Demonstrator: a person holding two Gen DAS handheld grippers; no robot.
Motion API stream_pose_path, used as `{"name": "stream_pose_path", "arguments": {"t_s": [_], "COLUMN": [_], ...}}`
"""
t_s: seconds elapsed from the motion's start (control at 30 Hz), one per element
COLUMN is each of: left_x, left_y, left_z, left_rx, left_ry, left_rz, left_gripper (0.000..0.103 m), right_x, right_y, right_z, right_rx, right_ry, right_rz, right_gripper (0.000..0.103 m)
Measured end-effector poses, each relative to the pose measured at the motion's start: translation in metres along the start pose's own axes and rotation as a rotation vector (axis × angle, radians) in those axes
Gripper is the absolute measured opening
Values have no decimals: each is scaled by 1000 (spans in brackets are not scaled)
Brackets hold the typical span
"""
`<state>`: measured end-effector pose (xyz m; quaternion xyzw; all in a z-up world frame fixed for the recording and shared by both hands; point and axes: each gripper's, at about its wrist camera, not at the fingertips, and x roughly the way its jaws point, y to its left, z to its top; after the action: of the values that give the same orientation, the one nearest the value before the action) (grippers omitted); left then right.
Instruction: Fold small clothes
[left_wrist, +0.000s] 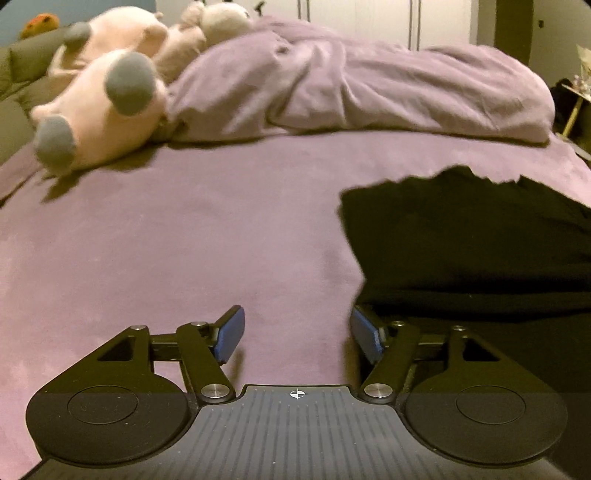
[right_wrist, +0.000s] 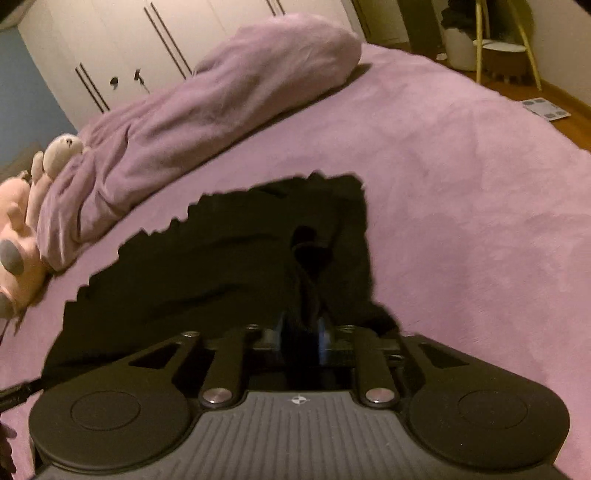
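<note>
A black garment lies on the purple bed sheet, at the right in the left wrist view. My left gripper is open and empty, its right finger at the garment's near left edge. In the right wrist view the same black garment spreads ahead, with a ridge of cloth pulled up toward me. My right gripper is shut on that bunched black cloth, which fills the gap between the blue pads.
A rolled purple duvet lies across the far side of the bed, also in the right wrist view. Pink plush toys sit at the far left. White wardrobe doors stand behind; wooden floor, a scale and a stool are at the right.
</note>
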<state>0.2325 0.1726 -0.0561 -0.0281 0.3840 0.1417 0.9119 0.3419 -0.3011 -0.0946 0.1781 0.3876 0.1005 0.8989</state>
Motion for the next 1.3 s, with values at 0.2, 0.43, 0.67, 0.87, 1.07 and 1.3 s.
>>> {"name": "stream_pose_path", "arguments": {"t_s": [0.2, 0.43, 0.67, 0.87, 1.07, 1.3], "left_x": [-4, 53, 94, 96, 95, 54], "left_y": [4, -43, -58, -63, -47, -50], "left_z": [21, 52, 65, 71, 76, 50], "left_rx": [-34, 52, 17, -13, -79, -3], "left_ry": [-44, 11, 65, 18, 9, -15], "left_rz": [-5, -17, -5, 80, 120, -4], "left_gripper": [71, 73, 63, 7, 7, 44], "right_x": [4, 36, 12, 6, 36, 14], "right_y": [7, 42, 53, 53, 30, 8], "right_z": [17, 16, 23, 35, 37, 23], "right_rx": [-39, -235, -338, -321, -219, -104], "right_ry": [-49, -23, -202, -301, -147, -147], "right_rz": [-3, -103, -126, -152, -197, -161], "right_gripper": [38, 6, 5, 5, 6, 18]}}
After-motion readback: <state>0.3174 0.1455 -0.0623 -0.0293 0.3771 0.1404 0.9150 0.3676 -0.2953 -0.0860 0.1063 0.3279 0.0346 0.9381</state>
